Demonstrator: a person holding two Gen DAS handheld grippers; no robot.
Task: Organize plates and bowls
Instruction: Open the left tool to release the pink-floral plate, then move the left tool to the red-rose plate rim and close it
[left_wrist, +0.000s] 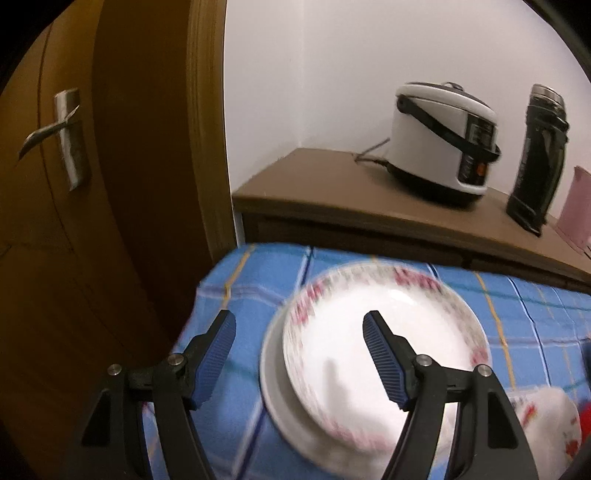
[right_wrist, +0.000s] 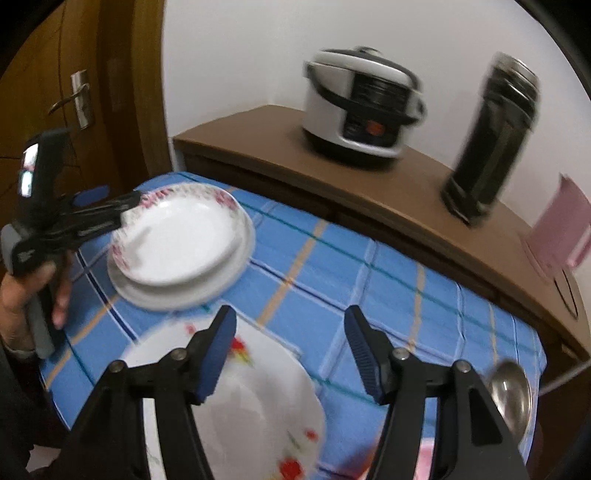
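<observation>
Door: we see its handle (right_wrist: 75, 99) at far left, blurred.
Left gripper (left_wrist: 299, 358): jaws wide, nothing held, above the stacked plates (left_wrist: 384, 354).
Right gripper (right_wrist: 290, 350): jaws apart, empty; flowered plate (right_wrist: 236, 406) below, partly hidden.
Spoon (right_wrist: 511, 395): half hidden.

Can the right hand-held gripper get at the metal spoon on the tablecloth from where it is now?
Probably yes. The spoon lies bare on the tablecloth just beside the right hand-held gripper, whose jaws stand open and empty. Nothing sits between them; the flowered plate is on the other side.
</observation>
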